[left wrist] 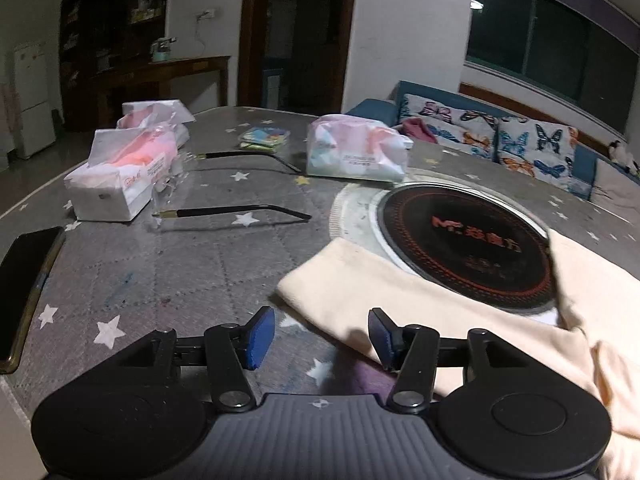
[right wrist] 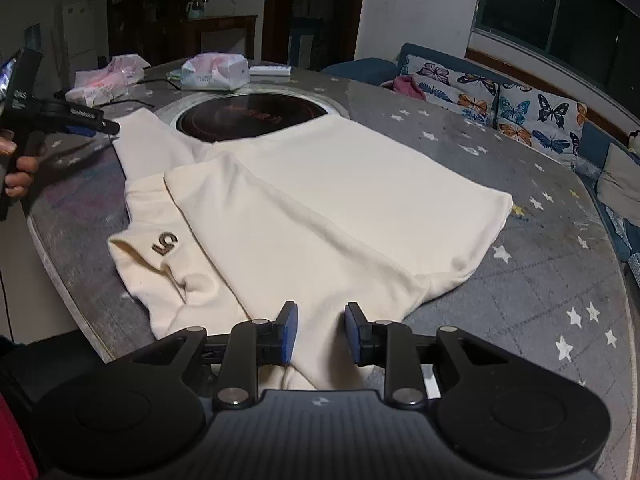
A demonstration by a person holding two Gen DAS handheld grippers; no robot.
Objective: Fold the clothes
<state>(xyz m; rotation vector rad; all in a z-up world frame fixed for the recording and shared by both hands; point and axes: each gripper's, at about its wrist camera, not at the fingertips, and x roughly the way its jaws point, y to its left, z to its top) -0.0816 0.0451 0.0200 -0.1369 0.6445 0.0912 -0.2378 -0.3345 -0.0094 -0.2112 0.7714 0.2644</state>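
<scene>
Across the round table (right wrist: pixel 520 184), whose grey cloth was scattered with white stars, a cream garment (right wrist: pixel 320 208) lay partly folded, covering most of the near half and reaching from the near edge up to the table's middle. Its far hem overlapped the rim of a black induction hob (right wrist: pixel 248 118) sunk into the centre, and one sleeve stretched toward the left edge. A small dark emblem (right wrist: pixel 165 242) showed on the cloth near the near-left edge.

Toward the far edge sat three soft tissue packs (left wrist: pixel 352 152), and near the left edge a dark phone (left wrist: pixel 24 280) lay flat. Two thin black rods (left wrist: pixel 236 213) rested on the cloth between the packs and the hob.

At the near edge the right gripper (right wrist: pixel 320 332) had its blue pads standing apart with a fold of the garment lying between them; whether the pads pressed the fabric could not be told. The left gripper (left wrist: pixel 322 334), held in a hand (right wrist: pixel 18 168) at the left edge, stood with its jaws wide apart, empty, its right pad over the sleeve's edge.
</scene>
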